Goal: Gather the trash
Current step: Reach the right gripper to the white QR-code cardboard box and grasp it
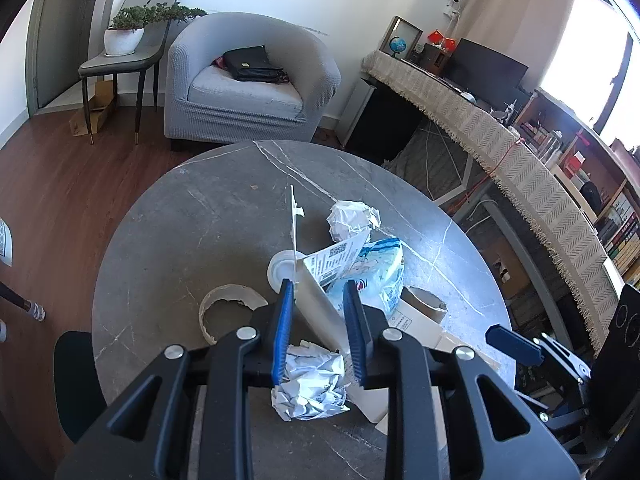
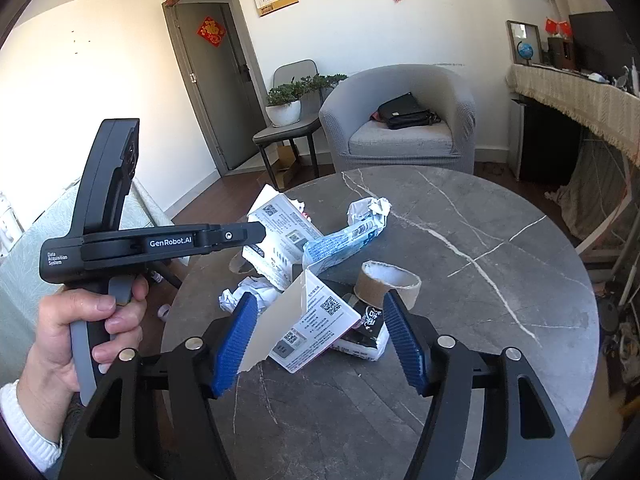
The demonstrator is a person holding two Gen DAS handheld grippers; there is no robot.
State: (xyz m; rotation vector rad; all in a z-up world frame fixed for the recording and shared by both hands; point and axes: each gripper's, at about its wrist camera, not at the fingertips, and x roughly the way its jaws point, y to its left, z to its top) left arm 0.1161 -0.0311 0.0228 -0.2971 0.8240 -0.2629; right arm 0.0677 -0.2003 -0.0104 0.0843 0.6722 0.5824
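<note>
Trash lies on a round grey marble table (image 1: 180, 220): a torn white carton (image 1: 320, 304), a blue-white plastic wrapper (image 1: 384, 268), two crumpled paper balls (image 1: 352, 218) (image 1: 310, 384), a tape roll core (image 1: 228, 304) and a white lid (image 1: 282, 268). My left gripper (image 1: 320, 308) has its blue pads around the torn carton, jaws partly closed, holding it off the table. My right gripper (image 2: 320, 332) is open, low over another torn printed carton (image 2: 316, 320), with a cardboard roll (image 2: 386, 282) and the wrapper (image 2: 340, 242) beyond. The left gripper (image 2: 256, 236) shows there holding its carton (image 2: 276, 220).
A grey armchair (image 1: 248, 88) with a black bag stands behind the table. A chair with a potted plant (image 1: 128, 36) is at left. A cloth-covered desk (image 1: 500, 140) with a monitor runs along the right. A dark chair (image 1: 74, 380) sits at the table's near left.
</note>
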